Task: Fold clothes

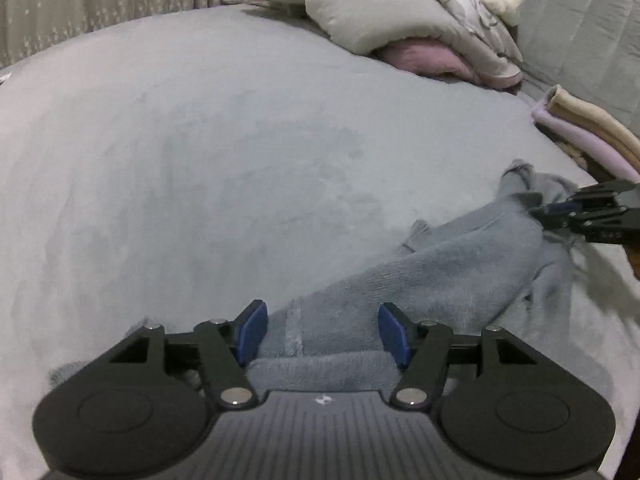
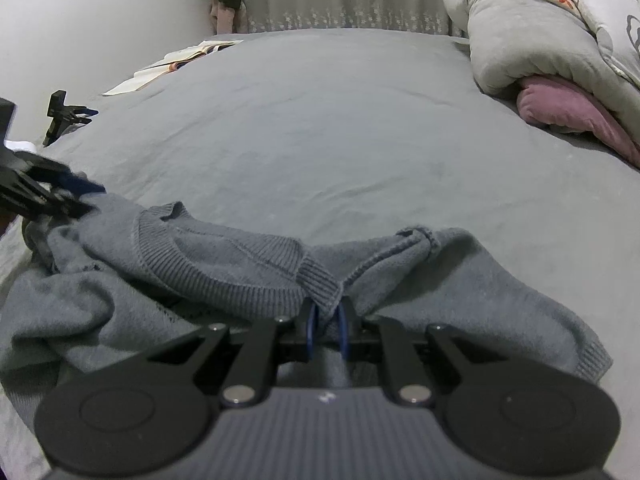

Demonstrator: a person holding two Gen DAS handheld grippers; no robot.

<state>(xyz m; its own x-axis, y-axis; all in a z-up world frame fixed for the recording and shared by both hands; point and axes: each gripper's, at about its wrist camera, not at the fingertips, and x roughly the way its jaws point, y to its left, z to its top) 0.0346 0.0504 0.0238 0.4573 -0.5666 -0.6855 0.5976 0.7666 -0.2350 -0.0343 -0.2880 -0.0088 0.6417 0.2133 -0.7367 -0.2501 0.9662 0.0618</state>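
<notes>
Grey knit sweater (image 2: 224, 268) bunched on bed (image 2: 340, 132), no neat fold visible. Right tongs (image 2: 326, 326) pinching ribbed hem; left tongs (image 1: 320, 334) spread over sweater. Flattening and folding seemingly remain.

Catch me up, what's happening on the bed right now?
A person with handheld tongs is working a blue-grey knit sweater lying crumpled on the grey bed. The right tongs are shut on the ribbed edge of the sweater. The left tongs are open, blue pads on either side of a fold of the sweater, not clamped yet. No neat fold shows so far. Bedding is piled at the far side.
</notes>
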